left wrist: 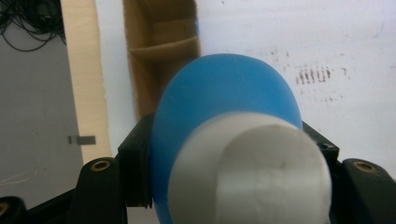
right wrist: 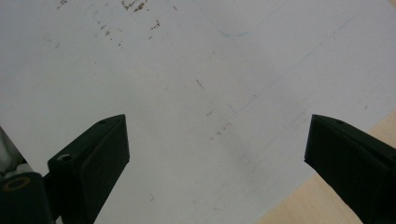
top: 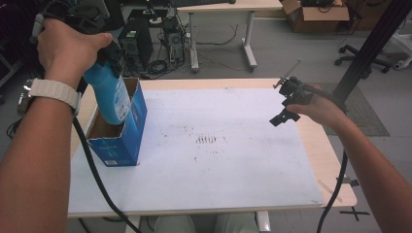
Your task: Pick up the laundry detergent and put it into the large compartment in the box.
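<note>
A light-blue bottle with a white cap is clamped in my left gripper, which is shut on it near the top. The bottle hangs upright over an open blue cardboard box at the table's left edge, its lower end just inside the box's mouth. In the left gripper view the bottle bulges between the black jaws, with the box's brown inside below it. My right gripper hovers over the right side of the white sheet, open with nothing between its jaws.
The white sheet covers most of the wooden table and bears dark smudges at its middle. Beyond the table stand computer towers with cables, another desk and cardboard boxes. A black post rises at the right.
</note>
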Motion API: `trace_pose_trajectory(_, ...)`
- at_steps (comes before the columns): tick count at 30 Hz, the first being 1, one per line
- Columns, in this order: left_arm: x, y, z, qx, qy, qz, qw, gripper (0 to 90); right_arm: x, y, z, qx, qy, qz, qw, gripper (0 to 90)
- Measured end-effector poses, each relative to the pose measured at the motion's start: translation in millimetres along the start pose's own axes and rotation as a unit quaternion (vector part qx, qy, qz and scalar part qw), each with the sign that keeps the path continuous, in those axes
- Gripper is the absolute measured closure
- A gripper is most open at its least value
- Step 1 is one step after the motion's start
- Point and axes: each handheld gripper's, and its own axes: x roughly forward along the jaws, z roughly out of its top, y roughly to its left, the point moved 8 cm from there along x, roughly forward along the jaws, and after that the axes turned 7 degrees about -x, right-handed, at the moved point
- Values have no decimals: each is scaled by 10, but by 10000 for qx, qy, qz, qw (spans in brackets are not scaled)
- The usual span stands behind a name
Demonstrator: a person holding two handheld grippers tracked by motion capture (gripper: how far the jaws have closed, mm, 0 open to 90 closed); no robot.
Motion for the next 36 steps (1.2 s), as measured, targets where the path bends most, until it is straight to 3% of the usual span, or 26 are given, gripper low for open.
trace_pose_trajectory(9,162,141,97,-135,-101,118,9998,372,10,-25,-4,-11,60,-47,10000,67)
trace_pose_trajectory(24,466,301,153,-134,-133,88,9998,372,10,-37,-30,52,96,-75,9999,67)
trace_pose_trajectory(36,835,410,116,-105,41,101,9999,372,50,-39,-33,62,139,-68,9999,67)
